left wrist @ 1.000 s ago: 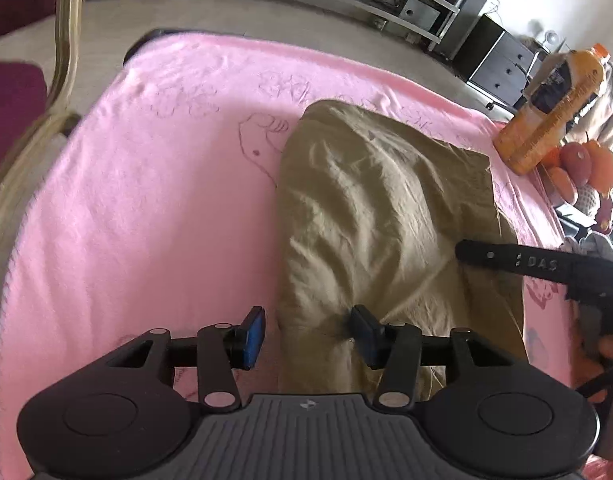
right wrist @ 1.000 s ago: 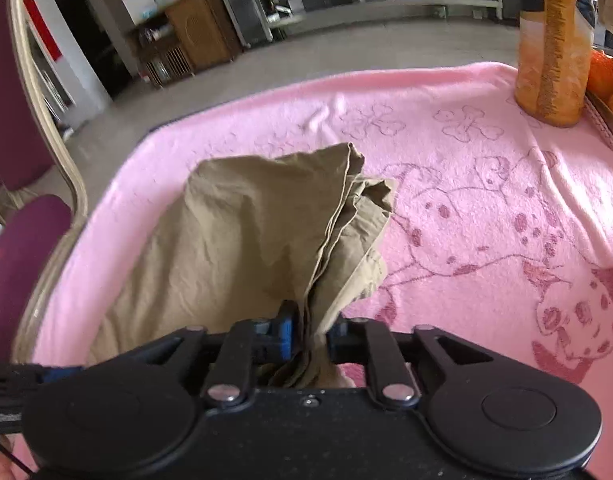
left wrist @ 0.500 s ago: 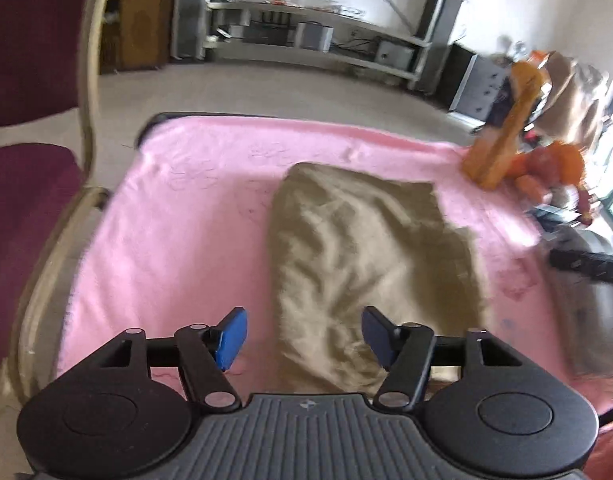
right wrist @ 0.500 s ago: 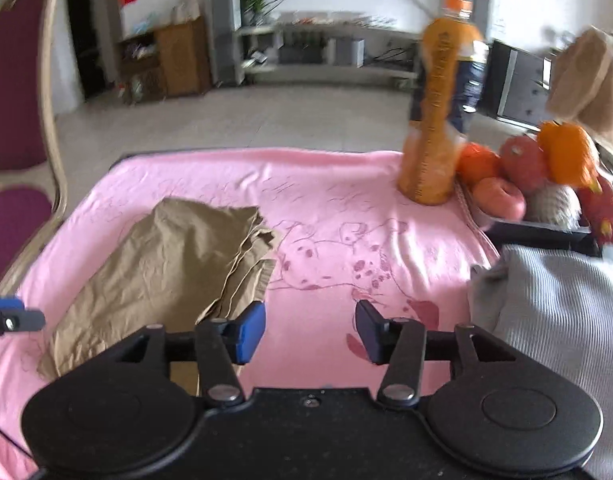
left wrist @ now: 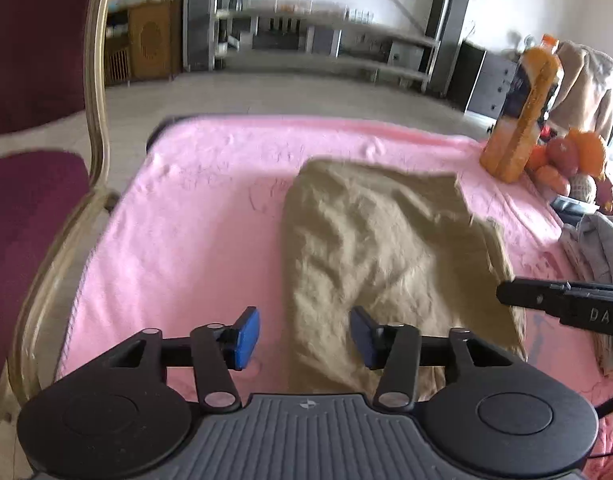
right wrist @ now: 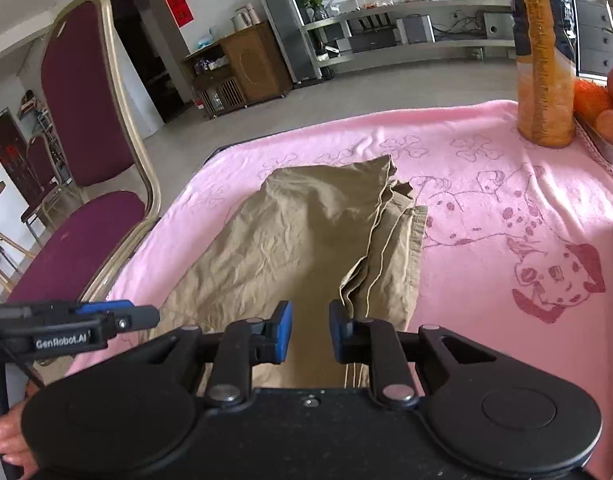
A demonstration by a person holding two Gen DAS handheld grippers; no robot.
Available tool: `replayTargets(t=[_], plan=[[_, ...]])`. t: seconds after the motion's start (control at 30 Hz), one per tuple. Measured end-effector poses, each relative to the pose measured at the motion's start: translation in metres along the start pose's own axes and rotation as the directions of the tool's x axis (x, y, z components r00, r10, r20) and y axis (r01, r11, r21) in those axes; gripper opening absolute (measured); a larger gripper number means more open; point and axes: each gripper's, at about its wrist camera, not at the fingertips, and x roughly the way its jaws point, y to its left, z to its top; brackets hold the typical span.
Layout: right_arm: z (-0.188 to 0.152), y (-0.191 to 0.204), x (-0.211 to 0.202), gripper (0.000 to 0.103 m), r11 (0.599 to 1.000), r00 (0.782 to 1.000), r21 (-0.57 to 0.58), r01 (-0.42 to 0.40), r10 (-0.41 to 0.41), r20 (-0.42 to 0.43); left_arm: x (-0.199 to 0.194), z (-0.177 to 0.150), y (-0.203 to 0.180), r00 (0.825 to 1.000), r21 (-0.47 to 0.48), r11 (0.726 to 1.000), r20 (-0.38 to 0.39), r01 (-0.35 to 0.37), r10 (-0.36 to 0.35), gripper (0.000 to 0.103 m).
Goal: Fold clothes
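A folded khaki garment (left wrist: 386,248) lies on the pink blanket (left wrist: 194,232) that covers the table; it also shows in the right wrist view (right wrist: 306,240), with stacked edges on its right side. My left gripper (left wrist: 302,338) is open and empty, raised above the garment's near left edge. My right gripper (right wrist: 309,332) is open with a narrow gap, empty, over the garment's near end. The right gripper shows in the left wrist view (left wrist: 562,306), the left gripper in the right wrist view (right wrist: 106,318).
An orange juice bottle (left wrist: 522,112) and a fruit tray (left wrist: 570,168) stand at the far right. Grey clothes (left wrist: 602,248) lie at the right edge. A maroon chair (right wrist: 86,184) stands against the table's left side.
The right gripper let go of the garment's edge, drew back, then came over the garment again with its jaws narrower. The left gripper lifted back and opened wider.
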Motion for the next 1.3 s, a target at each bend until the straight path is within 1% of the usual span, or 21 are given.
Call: replayTargets(t=[0.03, 0.07, 0.13, 0.2, 0.27, 0.33, 0.4, 0.5, 0.57, 0.6, 0.7, 0.8, 0.87, 0.9, 1.0, 1.1, 1.17, 1.2, 1.23, 1.27, 1.3], plan=[[-0.001, 0.000, -0.001, 0.021, 1.000, 1.000, 0.005, -0.001, 0.001, 0.004, -0.003, 0.001, -0.002, 0.999, 0.005, 1.000, 0.030, -0.011, 0.011, 0.049], [-0.002, 0.000, -0.001, 0.021, 1.000, 1.000, 0.010, -0.002, 0.002, 0.007, -0.004, 0.002, -0.006, 0.999, 0.024, 1.000, 0.043, -0.018, 0.017, 0.048], [-0.002, 0.000, 0.000, 0.021, 1.000, 1.000, 0.017, -0.001, 0.001, 0.002, -0.005, 0.004, -0.014, 0.999, 0.065, 0.998, 0.048, -0.018, 0.015, 0.048], [-0.004, 0.002, 0.000, 0.021, 1.000, 1.000, 0.016, -0.001, 0.001, 0.003, -0.005, 0.004, -0.018, 0.999, 0.073, 0.997, 0.045, -0.004, 0.001, 0.048], [-0.007, 0.004, 0.000, 0.021, 1.000, 1.000, 0.014, -0.016, 0.016, 0.002, -0.002, 0.003, -0.020, 1.000, 0.075, 0.997, 0.014, 0.021, -0.022, 0.048], [-0.009, 0.007, 0.001, 0.021, 0.999, 0.999, 0.012, -0.033, 0.033, 0.002, 0.004, 0.004, -0.023, 0.999, 0.088, 0.996, -0.044, 0.025, -0.021, 0.047], [-0.012, 0.011, 0.003, 0.020, 0.999, 0.999, 0.000, -0.043, 0.043, -0.009, 0.013, 0.004, -0.020, 0.995, 0.074, 0.997, -0.103, 0.022, -0.015, 0.036], [-0.018, 0.017, 0.007, 0.020, 0.998, 0.998, -0.024, -0.056, 0.055, -0.029, 0.027, 0.000, -0.013, 0.986, 0.030, 0.999, -0.169, 0.019, -0.014, 0.035], [-0.021, 0.021, 0.010, 0.017, 0.997, 0.997, -0.045, -0.060, 0.058, -0.053, 0.032, -0.001, -0.011, 0.982, 0.013, 1.000, -0.190, 0.009, -0.007, 0.035], [-0.021, 0.022, 0.012, 0.015, 0.997, 0.995, -0.047, -0.061, 0.058, -0.077, 0.032, -0.001, -0.010, 0.981, 0.006, 1.000, -0.194, 0.014, -0.013, 0.035], [-0.021, 0.025, 0.020, 0.013, 0.997, 0.988, -0.056, -0.048, 0.040, -0.148, 0.023, 0.001, -0.010, 0.983, -0.013, 1.000, -0.182, 0.028, -0.030, 0.035], [-0.022, 0.023, 0.019, 0.013, 0.998, 0.989, -0.053, -0.033, 0.025, -0.147, 0.012, 0.006, -0.015, 0.989, 0.001, 1.000, -0.146, 0.029, -0.029, 0.035], [-0.021, 0.022, 0.016, 0.013, 0.998, 0.991, -0.045, -0.037, 0.031, -0.128, 0.003, 0.008, -0.020, 0.995, 0.025, 0.999, -0.102, 0.023, -0.021, 0.034], [-0.021, 0.021, 0.014, 0.013, 0.998, 0.992, -0.043, -0.040, 0.035, -0.121, 0.002, 0.007, -0.022, 0.995, 0.033, 0.999, -0.095, 0.033, -0.030, 0.034], [-0.020, 0.020, 0.013, 0.013, 0.997, 0.991, -0.030, -0.066, 0.062, -0.123, 0.007, 0.002, -0.026, 0.991, 0.049, 0.996, -0.118, 0.077, -0.071, 0.035], [-0.021, 0.018, 0.016, 0.013, 0.996, 0.985, -0.013, -0.088, 0.085, -0.152, 0.027, -0.009, -0.023, 0.977, 0.040, 0.996, -0.199, 0.084, -0.075, 0.035], [-0.022, 0.016, 0.020, 0.013, 0.997, 0.981, -0.018, -0.073, 0.069, -0.182, 0.037, -0.016, -0.021, 0.969, 0.034, 0.997, -0.238, 0.072, -0.062, 0.035], [-0.024, 0.016, 0.024, 0.012, 0.998, 0.977, -0.038, -0.053, 0.044, -0.208, 0.040, -0.019, -0.019, 0.966, 0.025, 0.997, -0.252, 0.069, -0.060, 0.035], [-0.025, 0.016, 0.028, 0.010, 0.998, 0.972, -0.061, -0.032, 0.017, -0.235, 0.041, -0.022, -0.019, 0.965, 0.029, 0.997, -0.255, 0.066, -0.056, 0.035], [-0.027, 0.018, 0.030, 0.003, 0.995, 0.969, -0.103, -0.012, -0.014, -0.245, 0.041, -0.024, -0.020, 0.967, 0.043, 0.997, -0.251, 0.062, -0.049, 0.036], [-0.028, 0.021, 0.029, 0.003, 0.990, 0.968, -0.144, 0.003, -0.039, -0.247, 0.040, -0.026, -0.021, 0.968, 0.056, 0.997, -0.249, 0.056, -0.041, 0.036]])
